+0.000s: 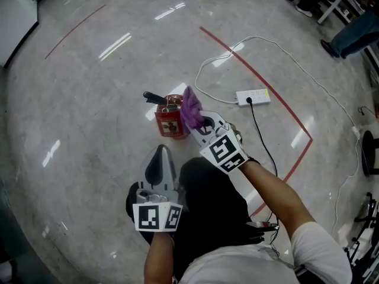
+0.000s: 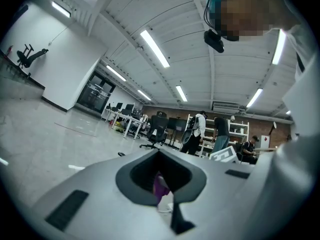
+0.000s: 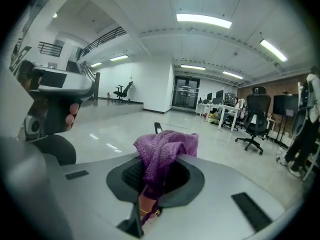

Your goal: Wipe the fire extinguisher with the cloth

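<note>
a small red fire extinguisher [image 1: 170, 123] stands upright on the grey floor [image 1: 89, 99], its black handle pointing left. a bunched purple knitted cloth [image 1: 190, 112] presses against its upper right side, pinched in the right gripper [image 1: 199, 122].

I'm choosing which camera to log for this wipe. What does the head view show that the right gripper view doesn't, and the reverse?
Only the head view: the fire extinguisher as a red body standing on the floor, the power strip and the red floor line. Only the right gripper view: ceiling lights, desks and office chairs. Both: the purple cloth clamped in the right gripper, and the left gripper held away from the fire extinguisher.
</note>
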